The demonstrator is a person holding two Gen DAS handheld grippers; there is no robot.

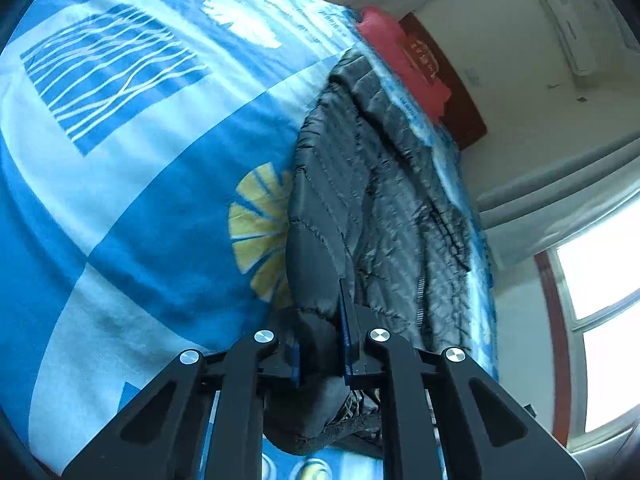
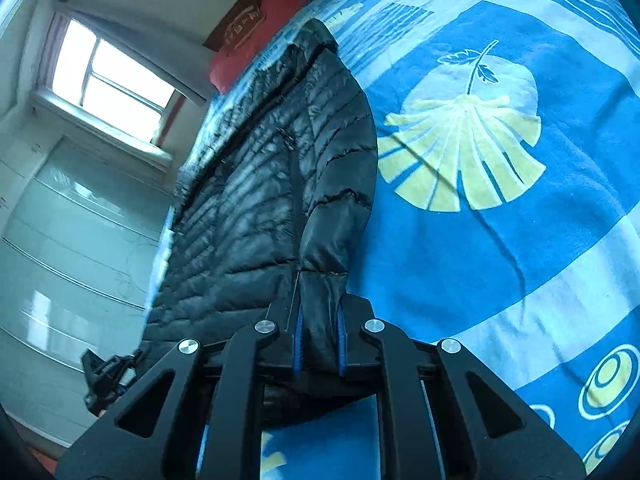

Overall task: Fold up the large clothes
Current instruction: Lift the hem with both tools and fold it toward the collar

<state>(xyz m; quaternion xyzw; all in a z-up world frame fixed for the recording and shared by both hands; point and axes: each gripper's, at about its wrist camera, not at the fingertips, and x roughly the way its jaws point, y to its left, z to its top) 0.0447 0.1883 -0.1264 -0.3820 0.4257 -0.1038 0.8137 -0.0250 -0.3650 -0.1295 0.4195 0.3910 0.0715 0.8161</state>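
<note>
I am taking the black quilted jacket [image 1: 380,184] as my landmark; it is lying lengthwise on the bed, on the blue and white bedspread [image 1: 132,208], running toward the red pillow [image 1: 404,60] at its far end.

In the left wrist view, the bedspread with its yellow leaf print is stretching away to the left of the jacket. My left hand-held gripper [image 1: 324,344] is sitting at the jacket's near end, and its jaws are standing narrow, pinching a dark fold of the jacket between the blue pads [image 1: 347,332]. To the right of the jacket, the wall, a curtain and a bright window [image 1: 600,300] are showing.

In the right wrist view, the window [image 2: 108,76] and pale cabinet fronts [image 2: 72,240] are lying to the left of the jacket [image 2: 264,176]. My right hand-held gripper [image 2: 318,340] is clamping the sleeve cuff [image 2: 320,304] at the jacket's near right edge, jaws narrow with the cloth pressed between them. To the right of the jacket, the bedspread [image 2: 520,240] is spreading out with a large yellow leaf.
</note>
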